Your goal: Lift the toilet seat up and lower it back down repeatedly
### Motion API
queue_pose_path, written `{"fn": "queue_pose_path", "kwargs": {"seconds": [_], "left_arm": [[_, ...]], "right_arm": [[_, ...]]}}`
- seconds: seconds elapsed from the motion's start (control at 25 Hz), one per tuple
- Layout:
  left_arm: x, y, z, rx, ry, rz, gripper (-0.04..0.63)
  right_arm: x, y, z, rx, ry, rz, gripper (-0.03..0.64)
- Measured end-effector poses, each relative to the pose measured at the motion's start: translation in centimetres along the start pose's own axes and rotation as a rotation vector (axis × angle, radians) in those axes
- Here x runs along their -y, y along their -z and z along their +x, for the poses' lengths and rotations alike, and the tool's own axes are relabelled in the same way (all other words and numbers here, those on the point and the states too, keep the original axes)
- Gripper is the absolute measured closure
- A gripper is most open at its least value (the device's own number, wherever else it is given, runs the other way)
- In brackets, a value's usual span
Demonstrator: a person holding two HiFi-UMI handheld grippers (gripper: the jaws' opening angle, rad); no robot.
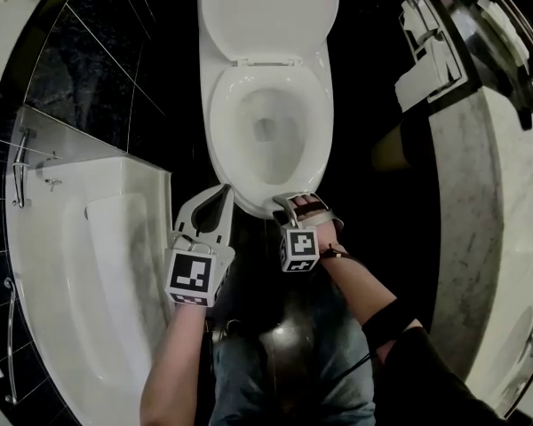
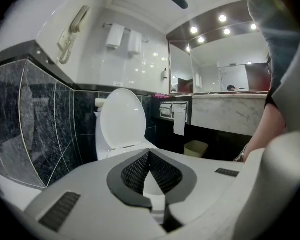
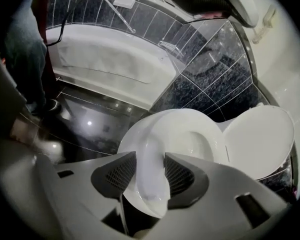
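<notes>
The white toilet has its lid point(image 1: 266, 11) raised against the tank and its seat point(image 1: 224, 118) lying flat on the bowl. My right gripper point(image 1: 295, 201) is at the seat's front edge. In the right gripper view the seat rim point(image 3: 142, 134) fills the gap of the right gripper point(image 3: 150, 173), both pads against it, with the lid point(image 3: 260, 139) beyond. My left gripper point(image 1: 222, 192) hangs just left of the bowl's front, apart from it. In the left gripper view the left gripper point(image 2: 149, 154) has its tips meeting with nothing between them, and the lid point(image 2: 121, 119) stands upright ahead.
A white bathtub point(image 1: 89, 264) fills the left side, against dark tiled walls. A marble counter point(image 1: 493, 193) runs along the right, with a paper holder point(image 1: 426, 60) on its dark front. A small bin point(image 2: 196, 148) stands beside the toilet. The person's legs point(image 1: 249, 371) are directly below the grippers.
</notes>
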State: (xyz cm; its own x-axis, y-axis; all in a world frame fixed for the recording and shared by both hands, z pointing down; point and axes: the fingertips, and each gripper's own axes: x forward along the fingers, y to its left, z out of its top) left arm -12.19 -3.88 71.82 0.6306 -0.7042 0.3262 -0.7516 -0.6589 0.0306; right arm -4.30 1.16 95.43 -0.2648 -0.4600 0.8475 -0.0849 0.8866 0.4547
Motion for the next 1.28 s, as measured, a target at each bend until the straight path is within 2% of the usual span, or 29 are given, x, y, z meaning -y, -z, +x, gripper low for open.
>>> {"fn": "queue_pose_path", "kwargs": {"seconds": [0.2, 0.28, 0.4, 0.52, 0.64, 0.84, 0.96, 1.28], "left_arm": [[-0.3, 0.8, 0.1, -0.012, -0.004, -0.010, 0.594], [-0.3, 1.1, 0.1, -0.018, 0.000, -0.007, 0.594], [-0.3, 0.8, -0.2, -0.025, -0.020, -0.059, 0.594], [-0.7, 0.9, -0.3, -0.026, -0.012, -0.038, 0.594], [-0.9, -0.4, -0.6, -0.025, -0.026, -0.064, 0.594], [-0.8, -4.6, -1.3, -0.033, -0.029, -0.054, 0.594], [-1.0, -9.0, -1.8, -0.025, -0.054, -0.087, 0.594], [-2.5, -20.7, -1.8, 0.007, -0.111, -0.024, 0.594]], "right_arm": [[-0.1, -0.3, -0.1, -0.013, 0.023, -0.035, 0.430], [-0.2, -0.1, 0.0, -0.026, 0.032, -0.033, 0.431], [-0.1, -0.2, -0.2, -0.028, 0.043, -0.015, 0.436], [0.5, -0.6, -1.3, -0.015, 0.060, -0.015, 0.437], [1.6, -1.3, -3.2, 0.003, 0.075, 0.000, 0.442], [5.3, -3.2, -8.4, 0.043, 0.112, 0.046, 0.463], [8.8, -4.5, -12.1, 0.064, 0.137, 0.077, 0.466], [21.7, -7.2, -20.1, 0.131, 0.222, 0.129, 0.502]]}}
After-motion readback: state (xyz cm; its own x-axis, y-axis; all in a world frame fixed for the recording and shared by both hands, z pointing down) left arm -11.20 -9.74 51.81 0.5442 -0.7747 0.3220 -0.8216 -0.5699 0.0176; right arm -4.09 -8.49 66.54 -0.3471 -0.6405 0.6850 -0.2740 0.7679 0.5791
